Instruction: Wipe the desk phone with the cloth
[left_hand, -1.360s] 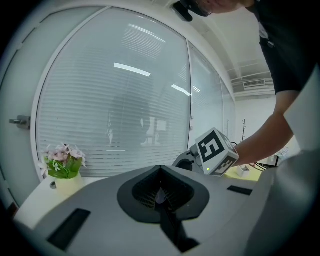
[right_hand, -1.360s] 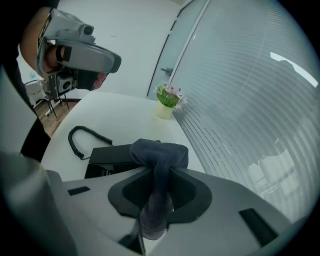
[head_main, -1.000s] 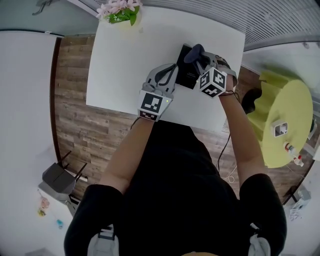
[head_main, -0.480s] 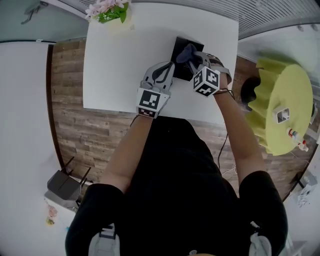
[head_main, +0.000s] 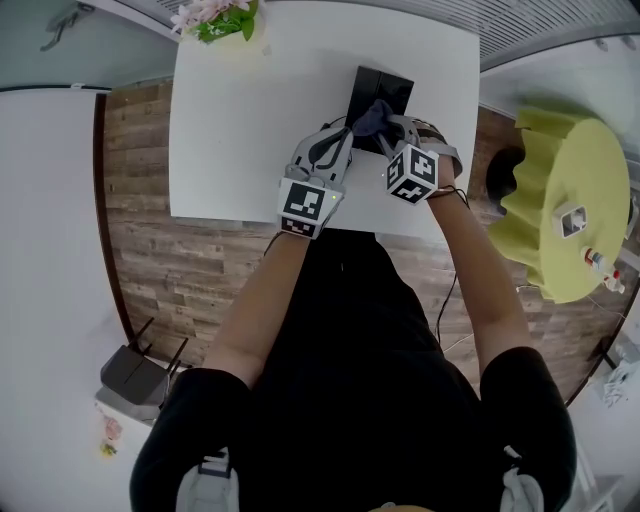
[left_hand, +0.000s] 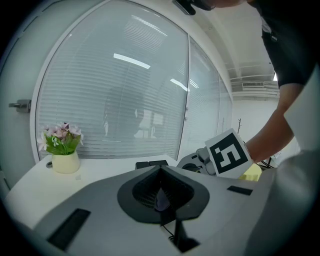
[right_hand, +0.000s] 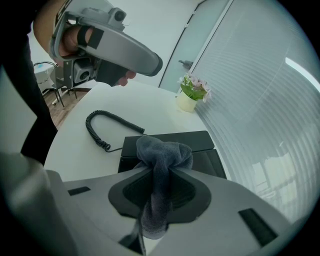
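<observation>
The right gripper (head_main: 392, 128) pinches the bunched cloth (right_hand: 162, 155) over the near edge of the desk phone (right_hand: 200, 141), apparently to rub its top, while the left gripper (head_main: 335, 140), jaws pressed together, hangs just left of it.

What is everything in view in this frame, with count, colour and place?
table: one, white.
desk phone: one, black, far right part of the table.
cloth: one, dark grey, bunched, at the phone.
coiled cord: one, black, on the table beside the phone.
potted flowers: one, pink in a cream pot, table's far left corner.
blinds: white, behind the table.
round table: one, yellow-green cover, at right.
chair: apparently one, dark grey, on the wood floor at left.
left gripper: grey, jaws together, above the table.
right gripper: grey, shut on the cloth.
person: black top, bare forearms.
</observation>
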